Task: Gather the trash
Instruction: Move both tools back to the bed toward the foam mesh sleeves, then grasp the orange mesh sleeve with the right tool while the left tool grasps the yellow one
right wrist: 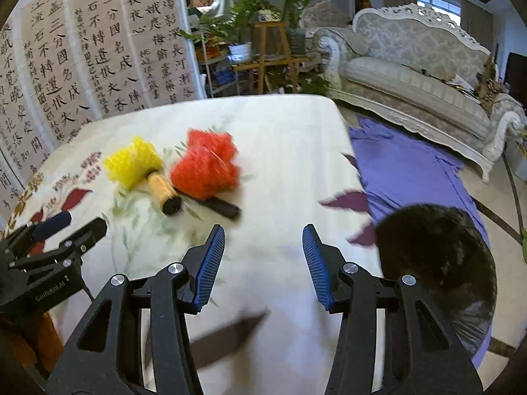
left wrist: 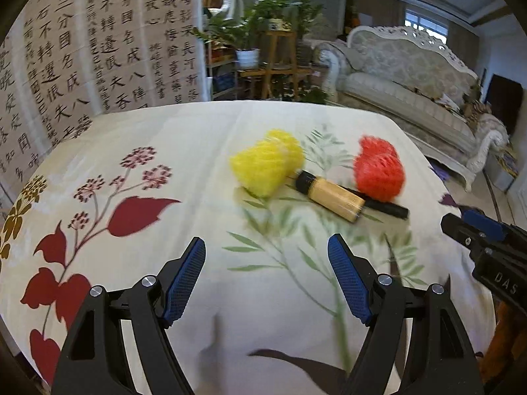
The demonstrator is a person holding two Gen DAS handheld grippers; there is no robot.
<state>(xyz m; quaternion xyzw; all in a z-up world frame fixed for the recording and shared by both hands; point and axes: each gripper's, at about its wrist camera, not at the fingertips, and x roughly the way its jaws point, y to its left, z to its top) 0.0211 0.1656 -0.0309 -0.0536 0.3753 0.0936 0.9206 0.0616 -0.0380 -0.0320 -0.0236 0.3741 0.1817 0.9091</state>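
Observation:
On the flowered tablecloth (left wrist: 184,177) lie a crumpled yellow net (left wrist: 266,164), a crumpled red net (left wrist: 378,171), a tan tube with a black cap (left wrist: 329,196) and a thin black stick (left wrist: 388,205). My left gripper (left wrist: 266,250) hovers open over bare cloth, short of the trash, with nothing between its fingers. My right gripper (right wrist: 263,240) is also open and empty, near the table's right side; the red net (right wrist: 206,166), yellow net (right wrist: 133,161), tube (right wrist: 163,192) and stick (right wrist: 217,207) lie ahead to its left.
A black-lined bin (right wrist: 438,263) stands on the floor just off the table's right edge, on a purple cloth (right wrist: 402,168). A calligraphy screen (left wrist: 98,49), potted plants (left wrist: 260,29) and a white sofa (left wrist: 405,75) lie beyond the table.

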